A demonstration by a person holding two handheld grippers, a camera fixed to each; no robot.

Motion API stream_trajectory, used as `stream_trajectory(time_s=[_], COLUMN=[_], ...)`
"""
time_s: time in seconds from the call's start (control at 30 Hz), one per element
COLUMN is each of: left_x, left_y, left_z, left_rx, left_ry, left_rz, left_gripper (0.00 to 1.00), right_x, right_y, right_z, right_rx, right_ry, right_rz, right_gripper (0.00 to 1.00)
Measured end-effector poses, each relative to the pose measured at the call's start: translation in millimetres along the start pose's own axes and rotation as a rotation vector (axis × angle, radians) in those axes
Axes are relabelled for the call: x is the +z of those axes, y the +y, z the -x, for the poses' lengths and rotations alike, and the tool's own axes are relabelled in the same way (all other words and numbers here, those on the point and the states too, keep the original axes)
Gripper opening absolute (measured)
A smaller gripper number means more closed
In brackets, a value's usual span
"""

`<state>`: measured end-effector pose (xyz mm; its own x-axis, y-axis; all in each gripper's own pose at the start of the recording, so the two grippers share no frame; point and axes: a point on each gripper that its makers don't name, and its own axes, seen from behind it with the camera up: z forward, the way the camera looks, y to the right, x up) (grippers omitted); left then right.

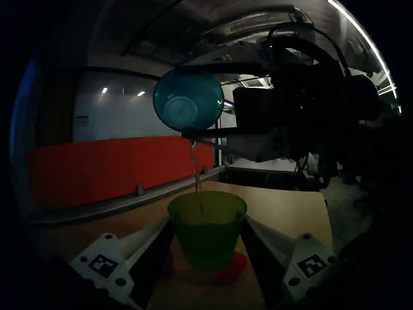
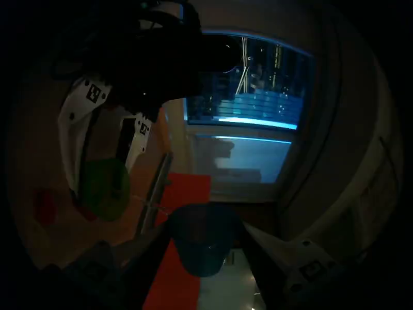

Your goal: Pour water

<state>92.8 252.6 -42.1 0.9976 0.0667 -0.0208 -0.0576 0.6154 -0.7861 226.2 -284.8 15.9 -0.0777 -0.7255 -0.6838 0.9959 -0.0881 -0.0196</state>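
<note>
Left gripper view: red wall panel [image 1: 103,165] at left-middle. Bottom centre, the left gripper [image 1: 207,235] pinches the green cup [image 1: 207,217], a finger pressed on each side, cup upright over the wooden table [image 1: 289,206]. Upper centre, the blue cup [image 1: 180,108] is tipped, held between the dark fingers of the right gripper [image 1: 192,101]. A thin water stream [image 1: 195,170] drops from it into the green cup.

Right gripper view: the left gripper and green cup are at left-middle. The right gripper sits bottom centre, clamped on the blue cup. A window [image 2: 248,103] is at upper right.
</note>
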Motion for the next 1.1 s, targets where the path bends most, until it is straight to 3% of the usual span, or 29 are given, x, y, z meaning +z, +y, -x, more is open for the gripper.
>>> stream_trajectory(time_s=[0.37,0.67,0.77,1.1], left_x=[0.3,-1.1,-1.6,-4.1], left_y=[-2.8,-3.2,-3.2,-2.4], left_z=[0.0,-1.5,-1.5,-3.8], left_rx=[-0.009,-0.007,-0.008,0.002], left_ry=[0.006,0.010,0.012,0.012], left_rz=[-0.005,-0.007,-0.008,-0.009], left_gripper=[0.84,0.84,0.84,0.84], right_x=[3.3,3.6,3.0,-6.1], right_y=[-3.7,-2.9,-2.1,6.7], right_z=[-7.3,-8.6,-7.0,-2.3], right_rx=[-0.053,-0.047,-0.016,0.240], right_ry=[0.001,0.008,0.013,0.042], right_rz=[-0.011,-0.013,-0.013,-0.021], right_gripper=[0.91,0.91,0.91,0.91])
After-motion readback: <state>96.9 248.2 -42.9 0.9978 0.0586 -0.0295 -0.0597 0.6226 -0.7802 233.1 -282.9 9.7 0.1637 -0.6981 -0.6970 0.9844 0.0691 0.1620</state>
